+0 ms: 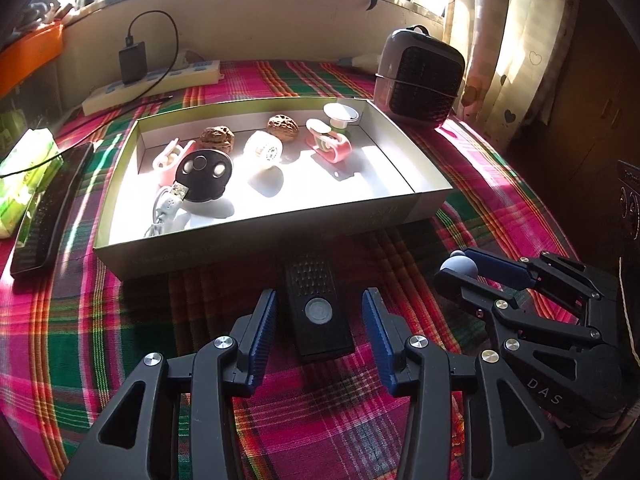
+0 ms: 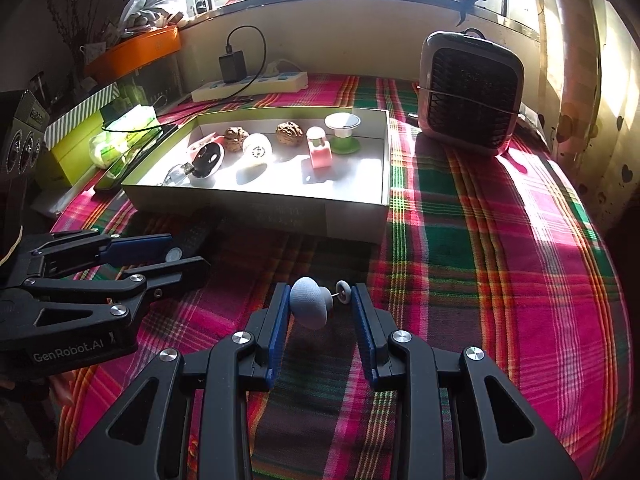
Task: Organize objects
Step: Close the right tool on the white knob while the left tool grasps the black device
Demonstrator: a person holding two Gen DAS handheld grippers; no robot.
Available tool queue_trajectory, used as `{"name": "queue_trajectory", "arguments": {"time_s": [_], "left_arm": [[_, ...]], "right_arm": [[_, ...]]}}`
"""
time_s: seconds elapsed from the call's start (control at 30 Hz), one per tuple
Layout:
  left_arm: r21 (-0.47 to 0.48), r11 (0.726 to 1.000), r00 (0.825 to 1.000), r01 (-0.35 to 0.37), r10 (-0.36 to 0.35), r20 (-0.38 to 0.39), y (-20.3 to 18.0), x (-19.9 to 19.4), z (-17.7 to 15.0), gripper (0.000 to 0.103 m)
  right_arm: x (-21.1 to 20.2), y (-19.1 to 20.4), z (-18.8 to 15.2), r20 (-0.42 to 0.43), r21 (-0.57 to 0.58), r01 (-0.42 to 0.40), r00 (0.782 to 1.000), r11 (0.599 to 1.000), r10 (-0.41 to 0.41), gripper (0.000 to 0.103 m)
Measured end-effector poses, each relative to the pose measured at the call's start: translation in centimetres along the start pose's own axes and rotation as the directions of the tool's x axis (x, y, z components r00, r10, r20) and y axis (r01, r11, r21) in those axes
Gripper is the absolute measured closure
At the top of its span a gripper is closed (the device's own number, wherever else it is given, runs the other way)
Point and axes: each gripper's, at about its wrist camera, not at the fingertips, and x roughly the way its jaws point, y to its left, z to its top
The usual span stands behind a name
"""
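Plaid cloth; "GenRobot.AI" left hand-held gripper gapes around remote; right hand-held gripper pinches knob.

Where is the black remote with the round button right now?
The black remote lies on the plaid cloth between the open left gripper's fingers, just before the box.

A black remote lies flat on my plaid cloth before the open box; a grey-blue mushroom-shaped knob, seemingly pinned, sits clamped nearby.

Walnuts in box, remote before it (heater behind, right)
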Motion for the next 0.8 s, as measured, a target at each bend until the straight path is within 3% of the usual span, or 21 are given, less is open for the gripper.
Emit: {"name": "queue_trajectory", "arguments": {"time_s": [0.4,0.8], "left_arm": [[0.012,1.000,1.000,-0.029,0.029,0.001,-0.15,0.39,-0.02,0.062],[0.012,0.998,0.998,-0.063,0.063,0.002,-0.09,0.38,-0.03,0.078]], "right_arm": [[0.06,-0.04,-0.06,-0.001,0.003,-0.012,1.000,1.000,0.012,0.071],[0.07,0.00,-0.06,-0.004,0.000,-0.011,1.000,1.000,0.011,0.071]]}}
